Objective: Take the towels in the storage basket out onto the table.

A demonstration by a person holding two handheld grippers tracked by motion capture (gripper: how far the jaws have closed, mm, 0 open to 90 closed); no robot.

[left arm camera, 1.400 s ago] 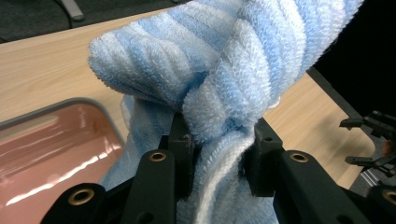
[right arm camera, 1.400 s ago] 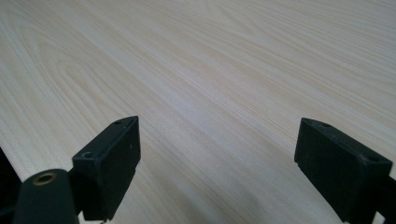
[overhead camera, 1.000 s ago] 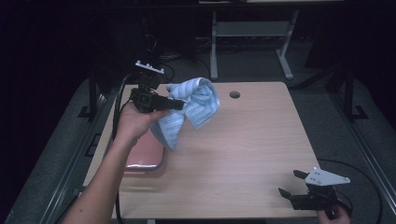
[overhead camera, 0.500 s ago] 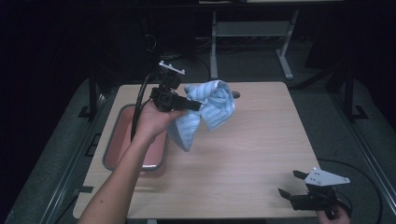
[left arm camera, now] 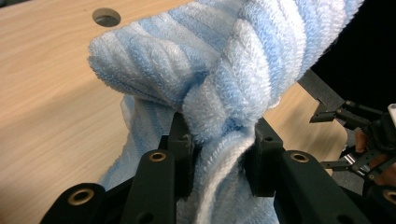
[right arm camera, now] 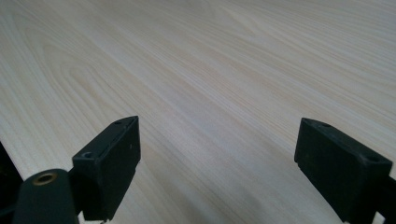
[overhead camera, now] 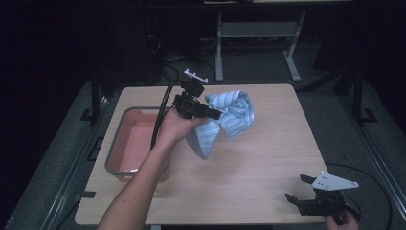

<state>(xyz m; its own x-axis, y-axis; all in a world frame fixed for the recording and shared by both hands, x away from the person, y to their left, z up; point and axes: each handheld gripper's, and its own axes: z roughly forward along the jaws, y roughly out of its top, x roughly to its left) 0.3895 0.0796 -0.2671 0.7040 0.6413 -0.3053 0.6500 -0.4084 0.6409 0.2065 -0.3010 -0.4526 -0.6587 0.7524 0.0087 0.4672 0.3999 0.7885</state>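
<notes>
L gripper w/ towel, further right

You see a light wooden table with a round hole near its far edge. A pink tub with a grey rim sits at its left side.

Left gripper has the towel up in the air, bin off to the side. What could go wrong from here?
1. The left gripper pinches only a bunched fold of the blue striped towel; the loose bulk may slip free.
2. The towel hangs over bare table, beside the pink bin, so releasing now would probably miss it.
3. The dangling tail could drag across the tabletop.
</notes>
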